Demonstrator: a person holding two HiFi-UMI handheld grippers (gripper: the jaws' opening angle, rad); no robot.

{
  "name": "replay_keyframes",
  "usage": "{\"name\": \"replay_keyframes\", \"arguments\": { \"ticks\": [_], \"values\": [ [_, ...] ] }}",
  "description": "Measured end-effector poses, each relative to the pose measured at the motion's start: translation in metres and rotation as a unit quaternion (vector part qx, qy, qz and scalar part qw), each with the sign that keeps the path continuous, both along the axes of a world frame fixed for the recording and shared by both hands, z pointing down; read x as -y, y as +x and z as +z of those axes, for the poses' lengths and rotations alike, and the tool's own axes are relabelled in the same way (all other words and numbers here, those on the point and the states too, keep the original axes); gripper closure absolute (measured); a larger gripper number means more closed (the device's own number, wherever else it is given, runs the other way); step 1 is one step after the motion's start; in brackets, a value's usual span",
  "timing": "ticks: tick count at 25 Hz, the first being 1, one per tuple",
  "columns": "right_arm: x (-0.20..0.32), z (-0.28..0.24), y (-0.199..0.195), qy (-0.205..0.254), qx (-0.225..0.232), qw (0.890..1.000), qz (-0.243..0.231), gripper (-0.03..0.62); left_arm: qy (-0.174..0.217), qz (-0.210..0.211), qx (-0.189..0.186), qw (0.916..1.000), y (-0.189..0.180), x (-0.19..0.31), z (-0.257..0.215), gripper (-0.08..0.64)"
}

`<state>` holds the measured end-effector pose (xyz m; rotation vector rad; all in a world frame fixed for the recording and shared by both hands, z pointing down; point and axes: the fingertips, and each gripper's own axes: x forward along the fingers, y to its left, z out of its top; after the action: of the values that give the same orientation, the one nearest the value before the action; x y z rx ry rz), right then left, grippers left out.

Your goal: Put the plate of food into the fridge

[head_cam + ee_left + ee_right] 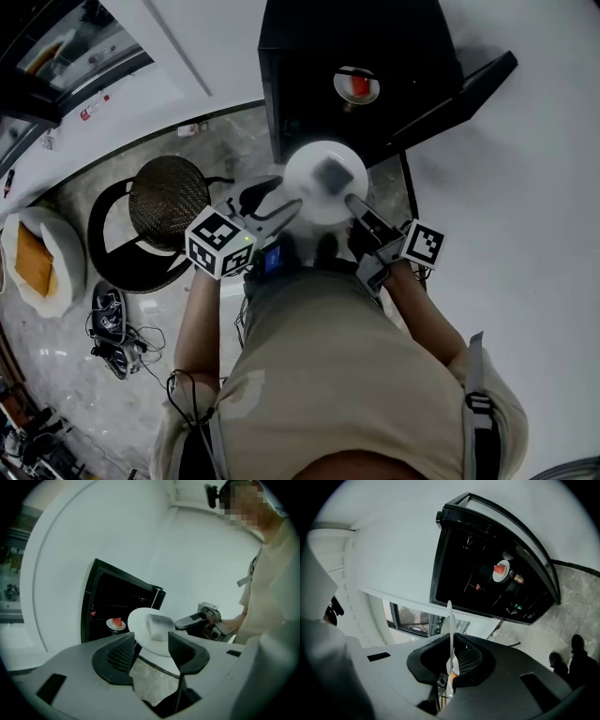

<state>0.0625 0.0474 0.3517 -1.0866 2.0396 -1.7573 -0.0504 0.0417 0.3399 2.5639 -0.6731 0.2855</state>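
Note:
A white plate [317,157] carrying a pale grey block of food [330,174] hangs in front of the low black fridge [309,56], whose door [464,89] stands open. My right gripper [355,202] is shut on the plate's right rim; in the right gripper view the plate [449,625] shows edge-on between the jaws of this gripper [451,660]. My left gripper [281,201] stands open at the plate's left rim, and in its own view the left gripper [152,649] has the plate [140,623] just beyond its tips. Inside the fridge sits a small plate with red food [357,86].
A round woven stool [167,192] in a black frame stands on the marble floor to the left. Shoes and cables [114,326] lie near it, and a cushion [33,258] sits at the far left. White wall runs along the right of the fridge.

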Motion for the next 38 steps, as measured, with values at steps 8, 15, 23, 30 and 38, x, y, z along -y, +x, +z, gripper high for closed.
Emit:
{"name": "replay_keyframes", "arguments": {
  "ticks": [8, 15, 23, 30, 38],
  "values": [
    [-0.007, 0.009, -0.016, 0.017, 0.015, 1.000, 0.010, 0.563, -0.031, -0.003, -0.032, 0.9990, -0.019, -0.004, 0.014, 0.334],
    [-0.019, 0.018, -0.028, 0.008, 0.013, 1.000, 0.005, 0.563, -0.075, 0.013, -0.061, 0.9953, -0.014, -0.020, 0.031, 0.336],
    [-0.023, 0.029, -0.026, -0.004, 0.016, 1.000, 0.005, 0.563, -0.099, 0.024, -0.063, 0.9928, 0.002, -0.024, 0.043, 0.353],
    [-0.012, 0.030, -0.016, 0.003, 0.033, 0.999, -0.012, 0.563, -0.132, 0.009, -0.109, 0.9852, 0.014, -0.017, 0.039, 0.418],
    [0.004, 0.040, 0.012, -0.019, 0.014, 0.999, -0.034, 0.563, -0.179, -0.030, -0.122, 0.9758, 0.041, -0.003, 0.052, 0.428]
  ]
}}
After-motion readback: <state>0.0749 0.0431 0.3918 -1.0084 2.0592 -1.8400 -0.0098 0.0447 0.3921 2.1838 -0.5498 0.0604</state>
